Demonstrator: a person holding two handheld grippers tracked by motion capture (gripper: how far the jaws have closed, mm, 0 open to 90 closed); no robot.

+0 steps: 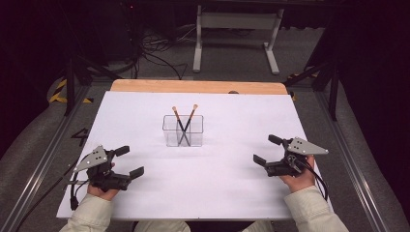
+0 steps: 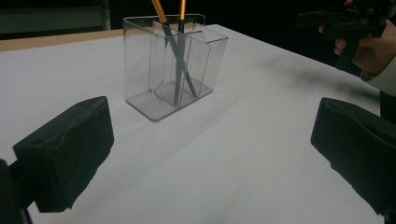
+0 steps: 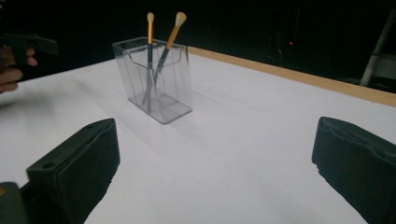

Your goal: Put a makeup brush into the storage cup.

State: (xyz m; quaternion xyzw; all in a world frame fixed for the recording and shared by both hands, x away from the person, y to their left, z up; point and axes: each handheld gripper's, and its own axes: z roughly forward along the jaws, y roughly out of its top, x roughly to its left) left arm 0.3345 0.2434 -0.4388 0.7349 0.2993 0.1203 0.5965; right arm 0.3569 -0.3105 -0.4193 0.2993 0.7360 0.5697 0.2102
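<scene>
A clear plastic holder (image 1: pixel 183 130) (image 2: pixel 173 70) (image 3: pixel 156 79) stands upright in the middle of the white table top (image 1: pixel 232 179). Two brushes with orange handles (image 1: pixel 192 112) (image 2: pixel 181 14) (image 3: pixel 173 30) lean crossed inside it, tips up. My left gripper (image 1: pixel 131 161) (image 2: pixel 210 154) rests near the front left, its jaws wide apart with nothing between them, aimed toward the holder. My right gripper (image 1: pixel 266 150) (image 3: pixel 215 168) sits near the front right, open as well and holding nothing. Each gripper is well short of the holder.
A wooden strip (image 1: pixel 198 87) runs along the table's far edge. Beyond it stand a white frame (image 1: pixel 237 29) and loose cables (image 1: pixel 159 53) on the floor. Dark metal rails (image 1: pixel 43 164) flank both sides of the table.
</scene>
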